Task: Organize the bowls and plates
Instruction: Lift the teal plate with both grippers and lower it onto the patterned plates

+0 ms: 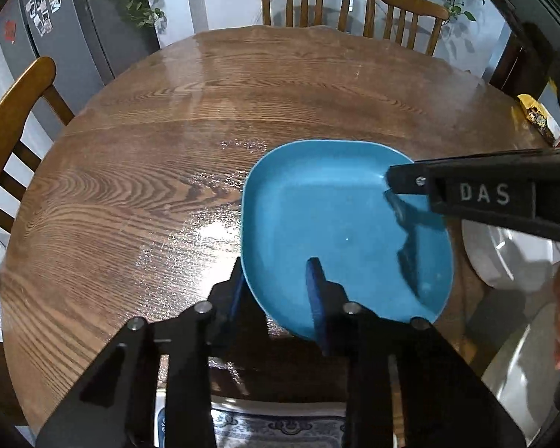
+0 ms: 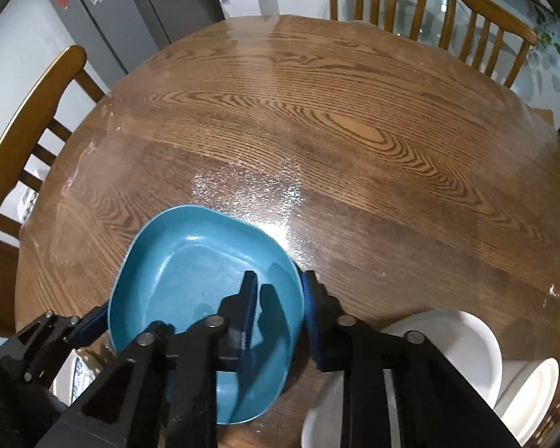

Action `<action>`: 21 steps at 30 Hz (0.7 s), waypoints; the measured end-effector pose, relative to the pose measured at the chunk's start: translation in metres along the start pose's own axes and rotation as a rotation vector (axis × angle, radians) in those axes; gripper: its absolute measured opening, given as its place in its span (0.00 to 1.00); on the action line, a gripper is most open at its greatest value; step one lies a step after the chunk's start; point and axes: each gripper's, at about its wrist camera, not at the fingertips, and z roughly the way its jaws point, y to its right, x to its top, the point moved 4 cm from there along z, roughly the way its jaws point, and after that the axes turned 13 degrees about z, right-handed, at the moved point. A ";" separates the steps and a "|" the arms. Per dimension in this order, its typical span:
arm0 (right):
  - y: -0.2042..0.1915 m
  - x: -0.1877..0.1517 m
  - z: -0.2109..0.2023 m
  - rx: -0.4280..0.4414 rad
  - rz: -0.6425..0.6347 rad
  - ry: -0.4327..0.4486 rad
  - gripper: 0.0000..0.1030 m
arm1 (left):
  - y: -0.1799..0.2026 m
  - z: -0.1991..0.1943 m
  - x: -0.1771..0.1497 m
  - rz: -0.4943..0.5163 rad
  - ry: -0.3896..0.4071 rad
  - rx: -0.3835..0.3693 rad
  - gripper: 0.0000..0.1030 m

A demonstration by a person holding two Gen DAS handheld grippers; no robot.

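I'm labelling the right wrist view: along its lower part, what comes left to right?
Left hand-held gripper → blue plate → right hand-held gripper → white dishes.

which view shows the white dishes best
The right wrist view: the white dishes sit at lower right beside the blue plate, with several rims visible. The left wrist view catches only a white sliver behind the right gripper.
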 end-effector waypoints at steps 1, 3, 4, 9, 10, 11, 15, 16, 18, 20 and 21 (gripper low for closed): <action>0.001 0.000 0.000 -0.007 0.002 0.007 0.18 | 0.001 0.000 -0.001 0.001 0.000 0.001 0.24; 0.003 0.001 -0.001 -0.011 0.011 0.011 0.14 | 0.001 0.001 -0.002 0.003 -0.002 0.002 0.21; 0.003 0.001 -0.001 -0.011 0.014 0.013 0.14 | 0.000 0.001 -0.003 0.002 -0.002 0.005 0.19; 0.005 0.001 -0.004 -0.024 0.021 0.031 0.07 | -0.003 0.001 -0.002 0.001 -0.002 0.012 0.13; 0.005 0.000 -0.005 -0.024 0.023 0.034 0.06 | -0.004 0.001 -0.001 -0.002 -0.001 0.010 0.12; 0.007 0.000 -0.007 -0.016 0.027 0.040 0.06 | -0.005 0.000 -0.001 -0.005 0.001 0.009 0.12; 0.004 0.000 -0.019 0.007 0.029 0.074 0.06 | -0.009 -0.009 0.000 -0.012 0.027 0.019 0.12; 0.003 0.000 -0.023 0.009 0.028 0.083 0.06 | -0.010 -0.014 0.000 -0.011 0.038 0.025 0.12; -0.001 -0.002 -0.030 0.019 0.030 0.098 0.06 | -0.012 -0.022 0.000 -0.011 0.055 0.034 0.12; -0.004 -0.005 -0.041 0.034 0.030 0.118 0.06 | -0.015 -0.031 -0.001 -0.008 0.075 0.044 0.12; -0.005 -0.007 -0.045 0.043 0.033 0.125 0.06 | -0.016 -0.037 -0.002 -0.003 0.089 0.057 0.12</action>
